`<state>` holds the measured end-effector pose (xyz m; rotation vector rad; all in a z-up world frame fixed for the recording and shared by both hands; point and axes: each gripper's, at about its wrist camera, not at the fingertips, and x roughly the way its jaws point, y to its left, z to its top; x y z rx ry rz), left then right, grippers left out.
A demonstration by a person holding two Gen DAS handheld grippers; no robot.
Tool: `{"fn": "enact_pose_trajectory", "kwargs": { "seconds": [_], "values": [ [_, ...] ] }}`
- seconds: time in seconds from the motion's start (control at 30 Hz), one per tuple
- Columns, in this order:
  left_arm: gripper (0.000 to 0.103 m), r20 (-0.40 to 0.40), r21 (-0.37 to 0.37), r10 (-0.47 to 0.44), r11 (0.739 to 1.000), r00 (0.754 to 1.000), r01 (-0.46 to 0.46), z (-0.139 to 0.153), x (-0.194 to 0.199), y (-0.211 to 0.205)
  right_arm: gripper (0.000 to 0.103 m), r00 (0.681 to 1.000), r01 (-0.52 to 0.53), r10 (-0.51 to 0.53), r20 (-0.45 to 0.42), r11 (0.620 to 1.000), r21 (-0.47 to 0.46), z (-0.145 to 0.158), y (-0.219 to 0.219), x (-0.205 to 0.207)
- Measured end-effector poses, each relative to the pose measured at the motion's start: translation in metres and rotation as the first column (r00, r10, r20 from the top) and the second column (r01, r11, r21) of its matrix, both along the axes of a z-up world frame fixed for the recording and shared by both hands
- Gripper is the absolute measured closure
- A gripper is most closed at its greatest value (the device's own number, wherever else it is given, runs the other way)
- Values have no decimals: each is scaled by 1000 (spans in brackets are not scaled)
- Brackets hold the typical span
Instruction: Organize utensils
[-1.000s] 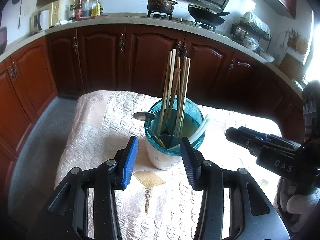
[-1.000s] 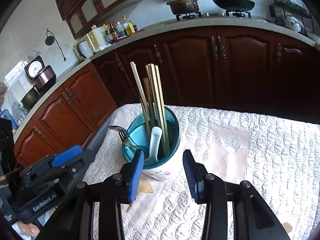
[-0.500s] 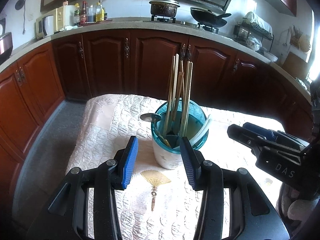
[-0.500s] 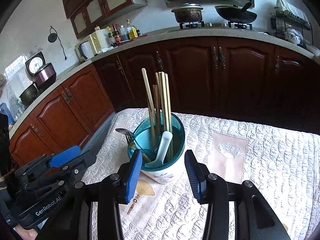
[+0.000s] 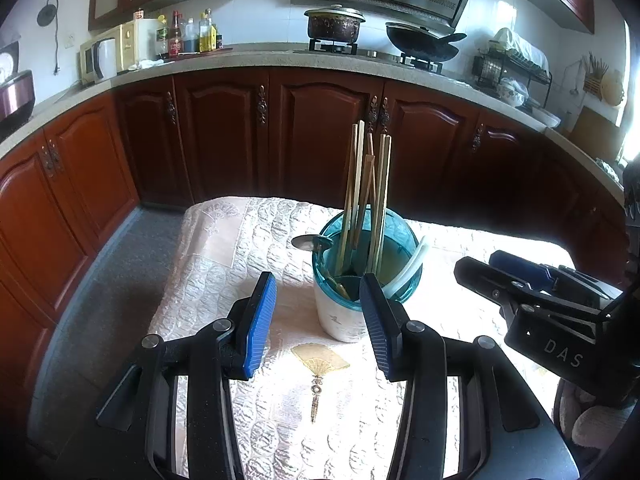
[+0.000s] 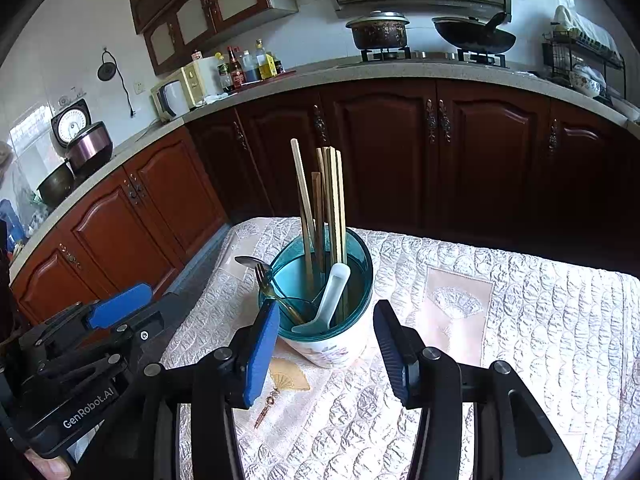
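A white utensil holder with a teal rim (image 5: pixel 360 280) (image 6: pixel 320 312) stands on the quilted table cover. It holds several wooden chopsticks (image 5: pixel 366 196) (image 6: pixel 326 204), a metal spoon (image 5: pixel 306 242) (image 6: pixel 248 261), a fork (image 6: pixel 266 280) and a white plastic spoon (image 5: pixel 408 268) (image 6: pixel 330 300). My left gripper (image 5: pixel 320 320) is open and empty, a little in front of the holder. My right gripper (image 6: pixel 326 344) is open and empty, its fingers either side of the holder's near edge, apart from it.
The quilted cream cover (image 5: pixel 224 264) (image 6: pixel 520 320) spreads over the table, with a fan emblem (image 5: pixel 320 358) near my left gripper. Dark wood cabinets (image 5: pixel 320 140) and a counter with a pot (image 5: pixel 334 24) and wok (image 5: pixel 424 42) stand behind. The floor (image 5: pixel 100 300) is at left.
Both grippers have pulled back and up from the holder, which now looks smaller and farther. Both stay open and empty. The utensils have not moved.
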<state>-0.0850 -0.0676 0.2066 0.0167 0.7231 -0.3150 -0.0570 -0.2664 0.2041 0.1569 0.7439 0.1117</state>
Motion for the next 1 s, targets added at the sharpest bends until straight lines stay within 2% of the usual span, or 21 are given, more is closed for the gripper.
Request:
{"fn": "enact_pose_trajectory", "kwargs": {
  "seconds": [1.0],
  "values": [
    [60, 41, 53, 21, 998, 999, -23, 1, -8, -8, 54, 1000, -3, 2, -12, 1000, -16, -1, 1, 3]
  ]
}}
